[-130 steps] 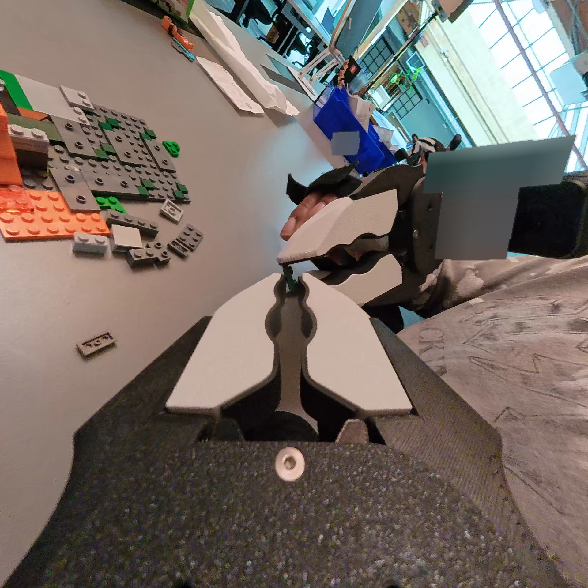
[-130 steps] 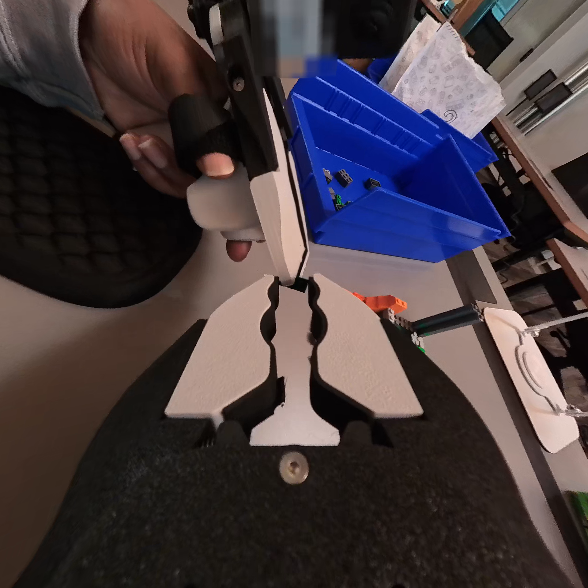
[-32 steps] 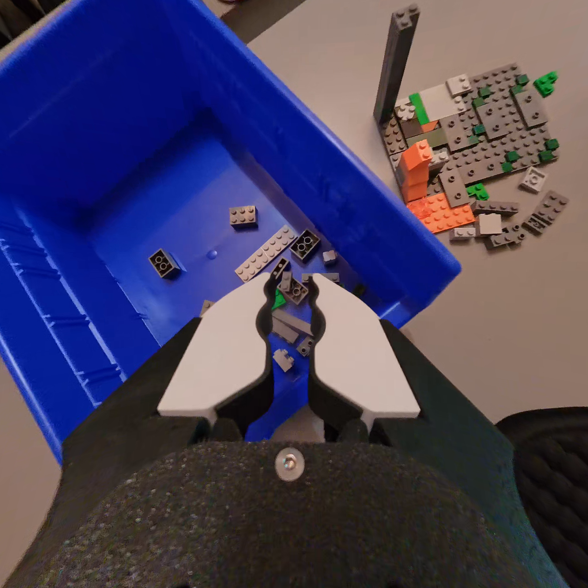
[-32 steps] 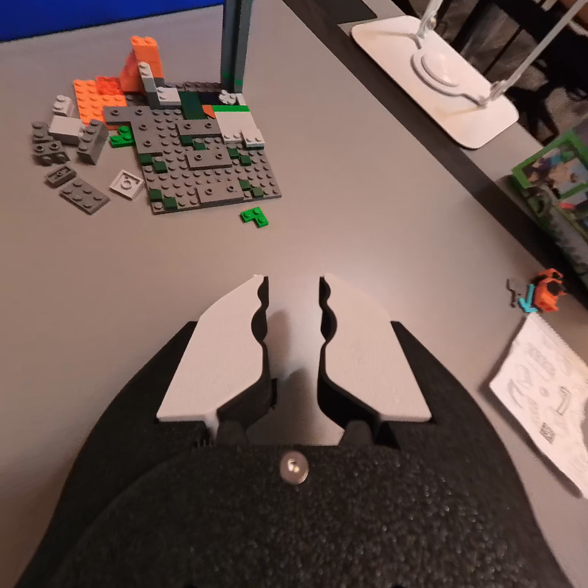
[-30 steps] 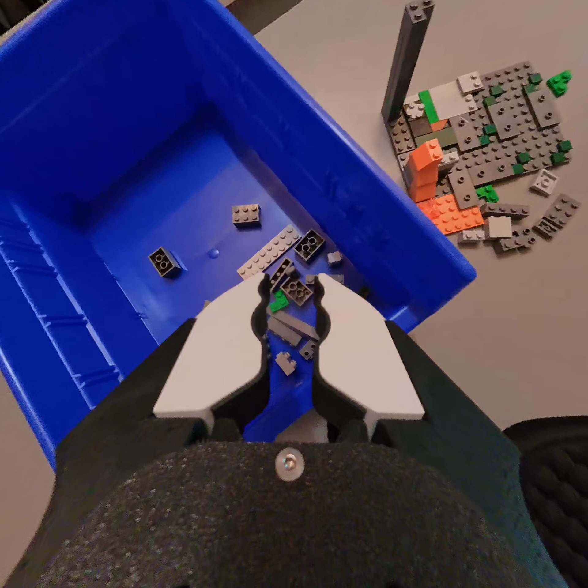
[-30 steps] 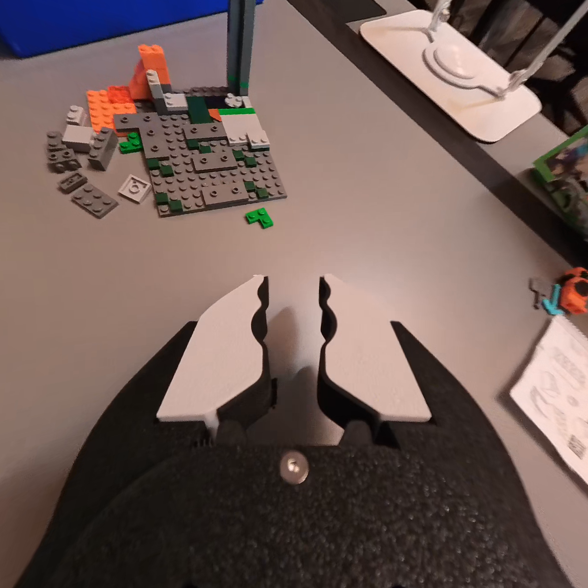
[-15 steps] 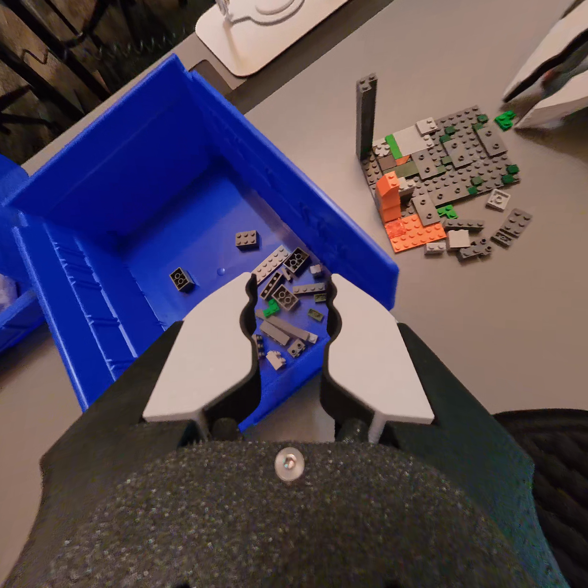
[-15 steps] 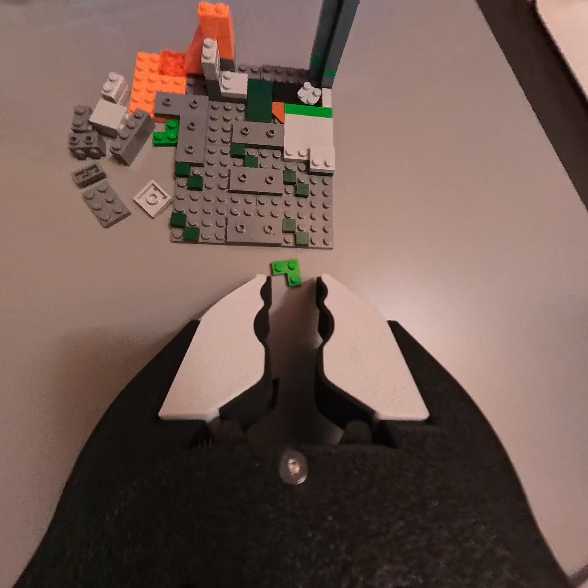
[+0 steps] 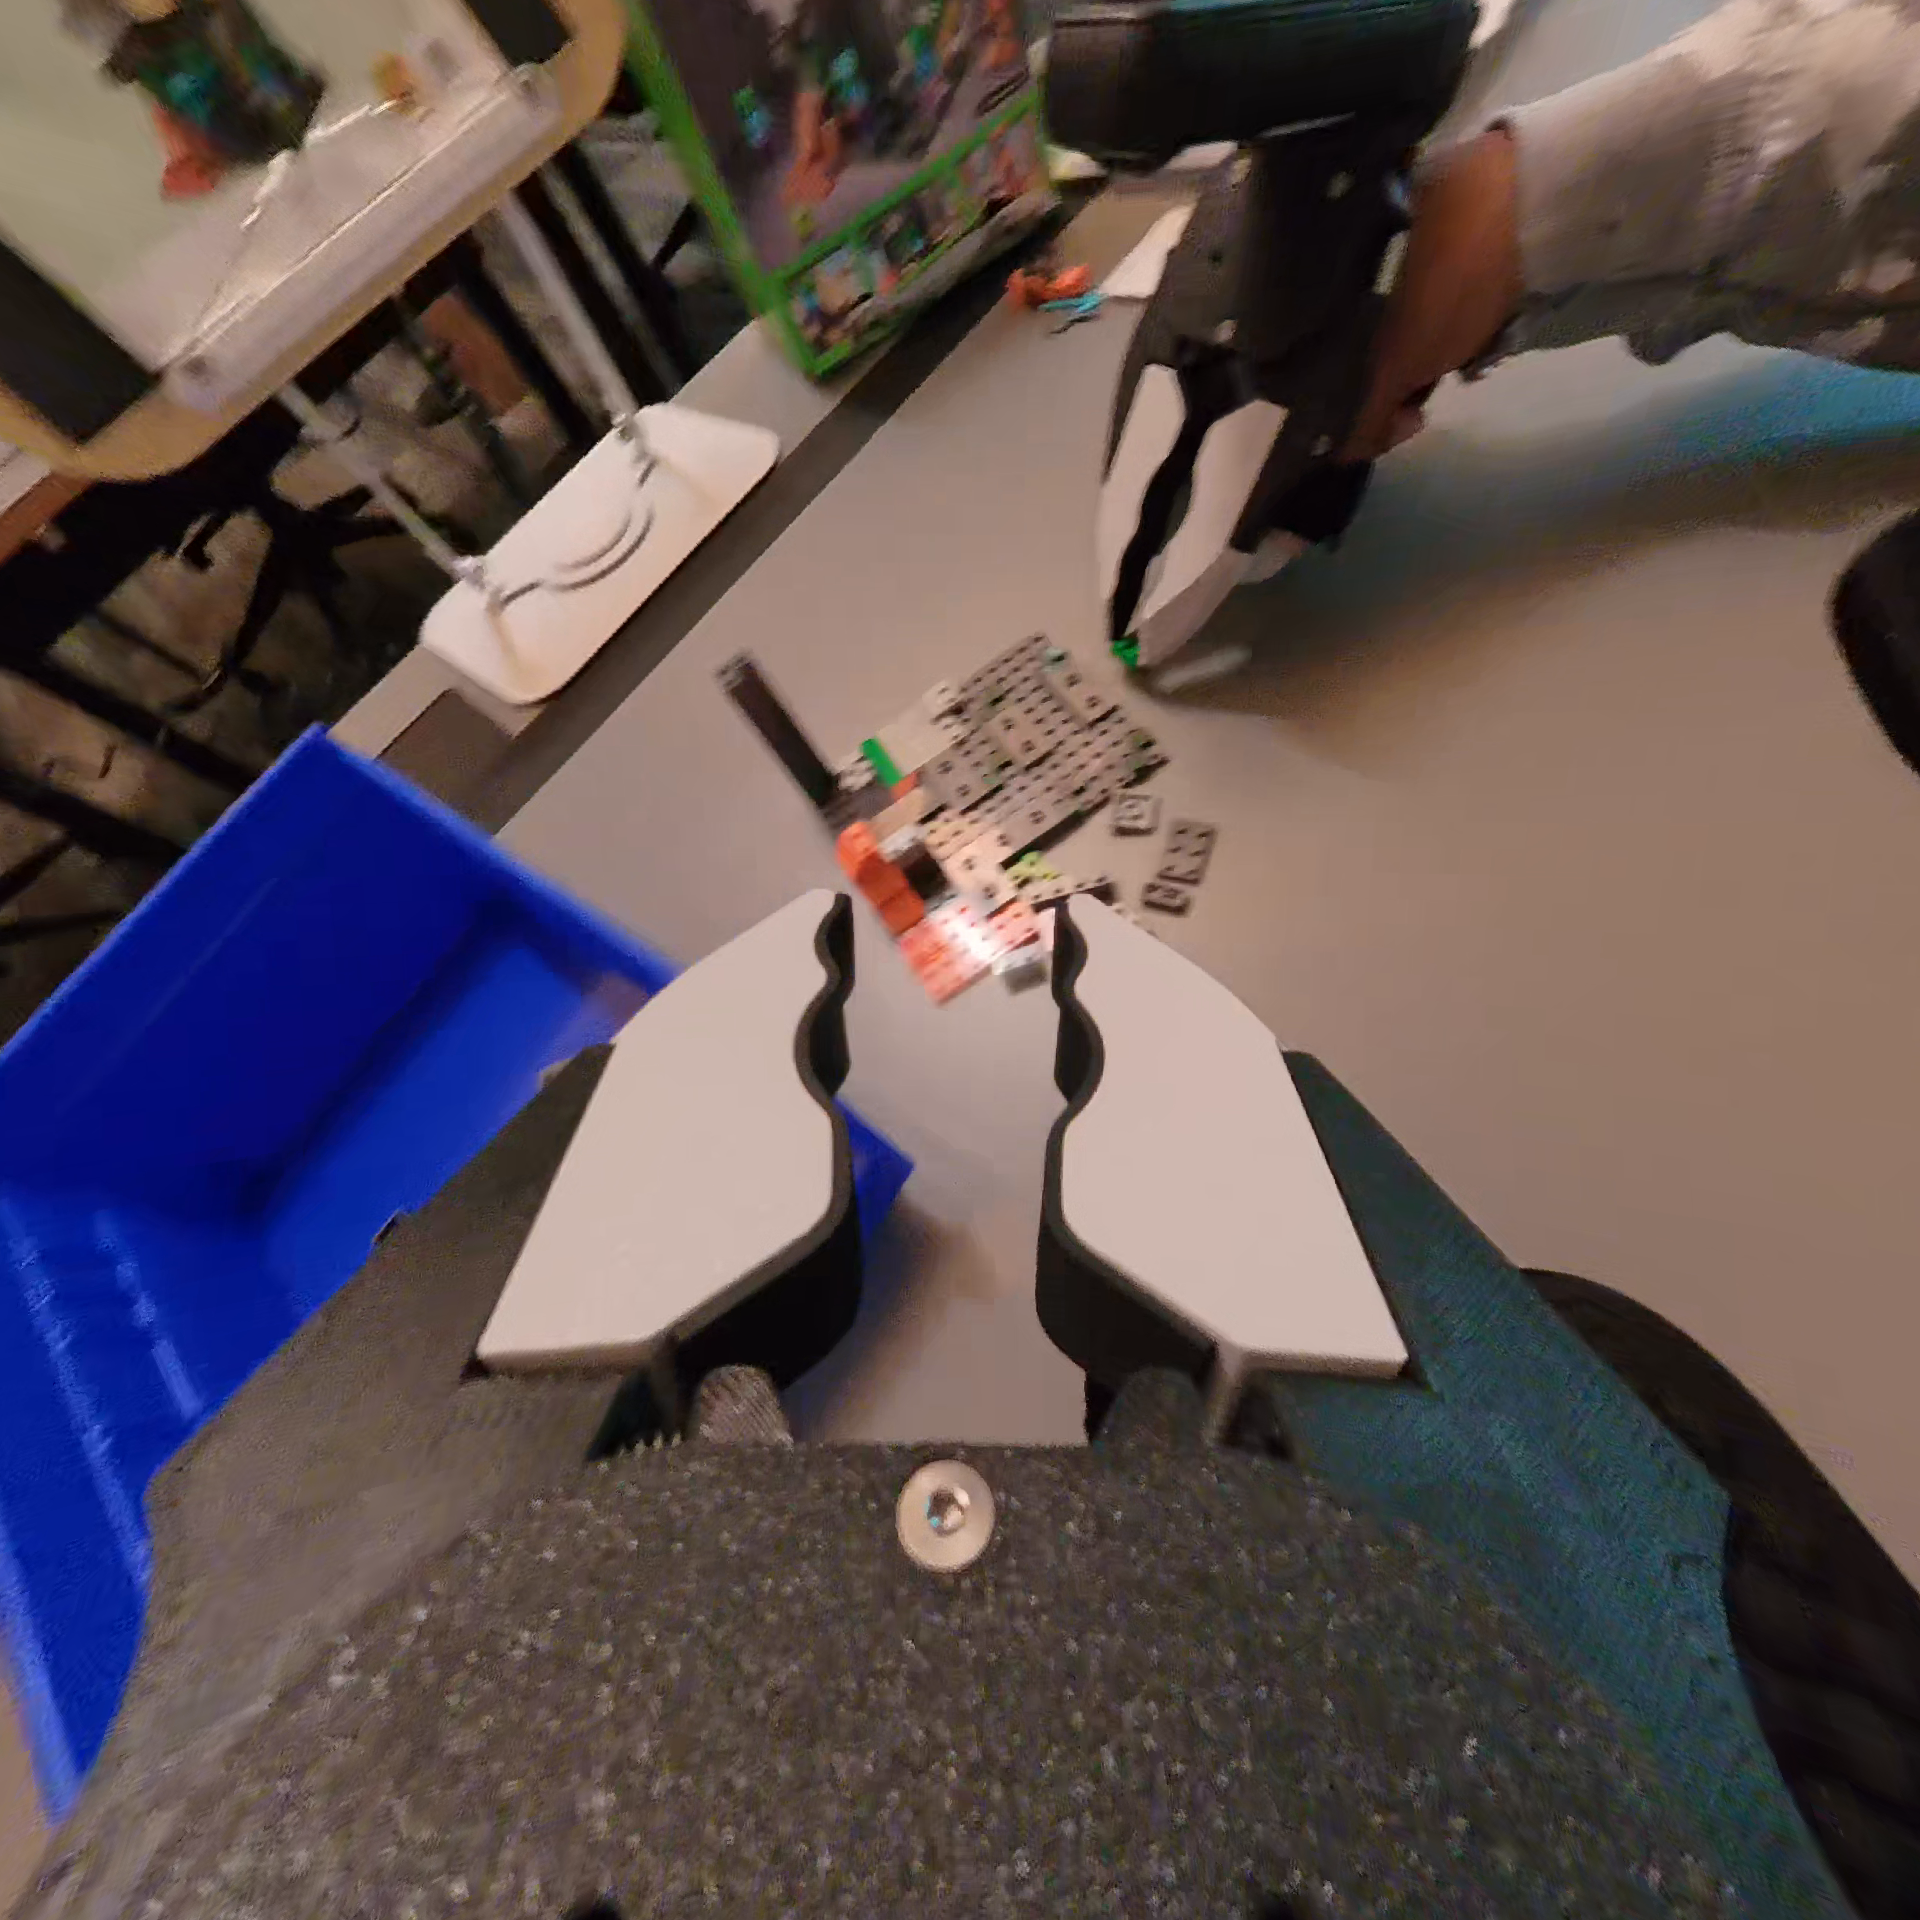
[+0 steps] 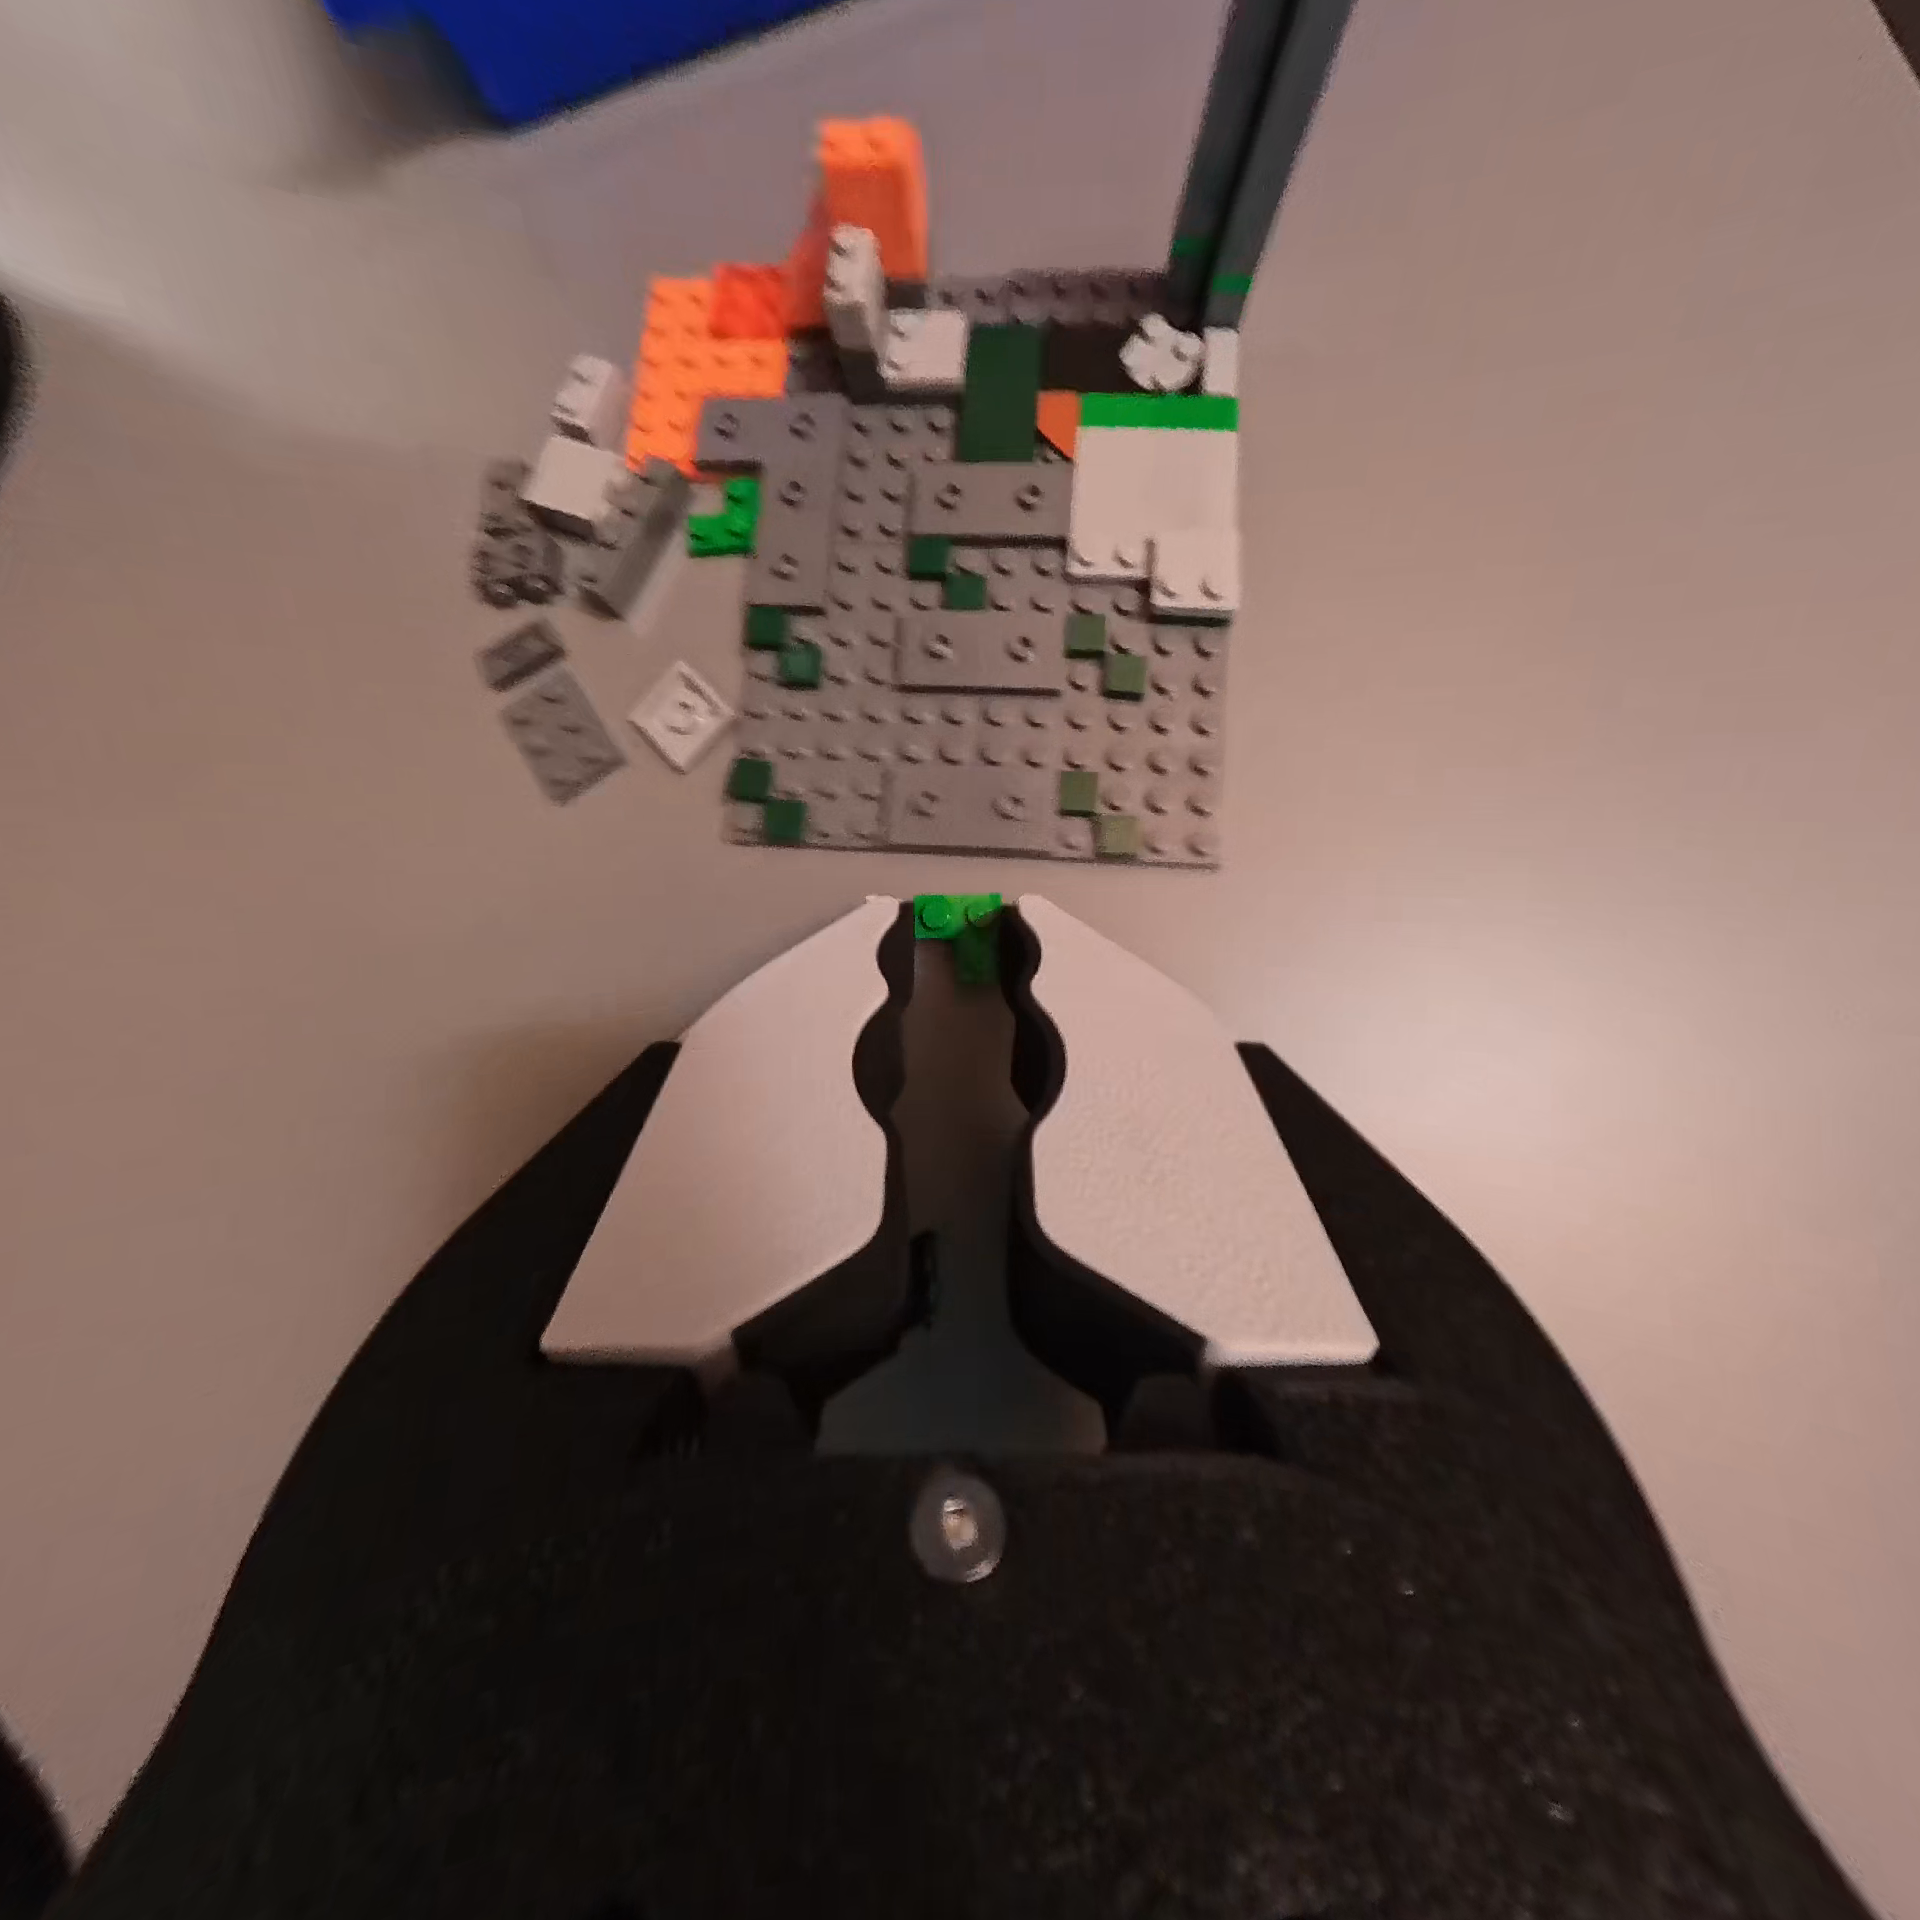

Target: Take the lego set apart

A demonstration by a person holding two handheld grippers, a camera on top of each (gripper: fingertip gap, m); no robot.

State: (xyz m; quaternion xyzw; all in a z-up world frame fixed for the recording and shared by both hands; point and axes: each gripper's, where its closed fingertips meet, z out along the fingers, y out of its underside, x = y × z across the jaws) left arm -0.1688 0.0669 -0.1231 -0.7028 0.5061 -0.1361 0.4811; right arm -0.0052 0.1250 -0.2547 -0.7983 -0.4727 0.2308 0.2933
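The lego set is a grey baseplate [image 10: 977, 727] with green and grey plates, orange bricks [image 10: 868, 208] and a tall dark grey pillar [image 10: 1247, 125]; it also shows in the left wrist view [image 9: 1039, 748]. My right gripper [image 10: 956, 904] is low on the table at the baseplate's near edge. It is shut on a bright green corner plate [image 10: 961, 930] that lies loose there. The left wrist view shows it from afar [image 9: 1127, 649]. My left gripper [image 9: 951, 914] is open and empty, above the table between the blue bin [image 9: 260, 1039] and the set.
Loose grey plates [image 10: 561, 717] lie left of the baseplate. A white stand base [image 9: 603, 540] and a green-edged box [image 9: 883, 208] stand at the far table edge. A black cushion [image 9: 1881, 644] is at the right. The person's sleeve reaches in from the upper right. My hands' fingertips stand some 25 centimeters from each other. The right tips stand about 12 centimeters off the tall dark grey pillar [image 10: 1247, 125]. The left camera catches it too, in the left wrist view [image 9: 793, 734].
My left gripper has swung off the blue bin toward the set and stays open. My right gripper has moved down onto the loose green corner plate and closed on it.
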